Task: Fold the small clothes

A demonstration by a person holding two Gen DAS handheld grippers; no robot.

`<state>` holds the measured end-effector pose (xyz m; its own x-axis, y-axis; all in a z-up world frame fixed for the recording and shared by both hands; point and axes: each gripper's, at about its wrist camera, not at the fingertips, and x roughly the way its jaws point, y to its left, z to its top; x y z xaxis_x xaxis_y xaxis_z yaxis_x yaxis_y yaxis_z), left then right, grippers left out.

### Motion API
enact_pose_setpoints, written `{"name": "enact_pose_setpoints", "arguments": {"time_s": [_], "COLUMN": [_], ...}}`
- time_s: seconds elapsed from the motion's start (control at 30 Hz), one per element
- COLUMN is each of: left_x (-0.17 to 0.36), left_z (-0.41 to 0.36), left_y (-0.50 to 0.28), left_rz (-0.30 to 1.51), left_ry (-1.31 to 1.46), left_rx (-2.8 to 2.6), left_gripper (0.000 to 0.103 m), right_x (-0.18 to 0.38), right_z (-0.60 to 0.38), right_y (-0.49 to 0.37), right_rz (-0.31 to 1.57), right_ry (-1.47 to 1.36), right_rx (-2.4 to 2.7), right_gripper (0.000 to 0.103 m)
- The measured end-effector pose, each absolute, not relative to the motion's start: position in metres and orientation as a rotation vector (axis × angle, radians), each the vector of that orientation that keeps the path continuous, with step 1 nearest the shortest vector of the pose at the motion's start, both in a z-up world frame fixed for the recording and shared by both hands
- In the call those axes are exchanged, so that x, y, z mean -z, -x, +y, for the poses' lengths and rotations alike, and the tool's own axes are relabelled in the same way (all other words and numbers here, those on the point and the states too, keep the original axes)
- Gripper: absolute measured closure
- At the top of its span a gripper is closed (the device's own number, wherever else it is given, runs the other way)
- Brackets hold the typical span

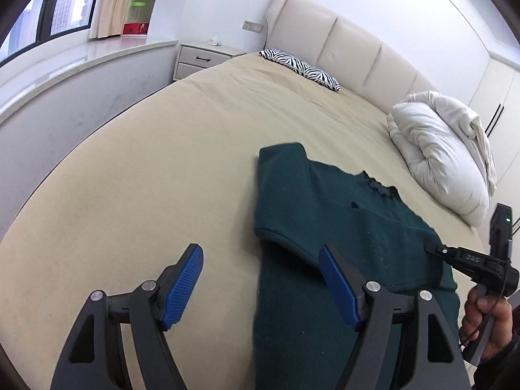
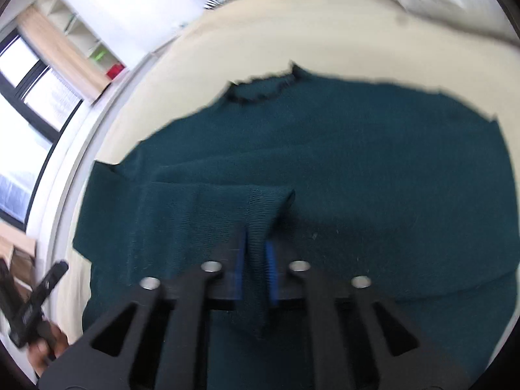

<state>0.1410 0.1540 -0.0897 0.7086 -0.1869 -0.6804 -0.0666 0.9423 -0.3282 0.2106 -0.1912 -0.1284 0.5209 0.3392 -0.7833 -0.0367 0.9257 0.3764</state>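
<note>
A dark green knit sweater (image 1: 328,227) lies spread on the beige bed sheet (image 1: 146,178), collar toward the headboard. My left gripper (image 1: 260,260) is open and empty, its jaws wide, hovering over the sweater's left edge. My right gripper (image 2: 256,243) is shut on a ribbed sleeve cuff (image 2: 260,214) of the sweater (image 2: 357,162), holding it over the sweater's body. The right gripper's body shows at the right edge of the left wrist view (image 1: 471,260), held in a hand.
A rolled white duvet (image 1: 442,156) lies at the bed's right side. A zebra-striped pillow (image 1: 302,68) rests by the padded headboard (image 1: 341,45). A nightstand (image 1: 204,58) and a window ledge (image 1: 65,65) stand to the left.
</note>
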Motion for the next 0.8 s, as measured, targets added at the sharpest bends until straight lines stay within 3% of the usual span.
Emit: {"name": "enact_pose_setpoints", "arguments": {"time_s": [0.2,0.4,0.57,0.7,0.73,0.8], "left_x": [0.078,0.095,0.113,0.115,0.118,0.126], "left_z": [0.166,0.159,0.152,0.14,0.137,0.129], "left_y": [-0.159,-0.208,-0.253,-0.28,-0.285,-0.292], "left_rz": [0.758,0.849,0.935,0.954,0.967,0.987], "left_ry": [0.365,0.351,0.335,0.272,0.256,0.217], "left_rx": [0.061,0.07,0.058,0.045,0.047,0.047], "left_gripper": [0.026,0.026,0.026,0.027,0.028,0.051], "right_x": [0.088,0.145,0.145,0.142,0.14,0.141], "right_z": [-0.222,-0.26,-0.267,-0.272,-0.272,-0.267], "right_y": [-0.204,-0.225,-0.224,-0.231,-0.228,-0.233], "right_rz": [0.881,1.019,0.983,0.981,0.977,0.968], "right_ry": [-0.295,-0.36,-0.421,-0.45,-0.448,-0.434], "right_rx": [-0.205,-0.162,-0.179,-0.213,-0.212,-0.219], "right_gripper": [0.096,0.096,0.091,0.075,0.074,0.073]}}
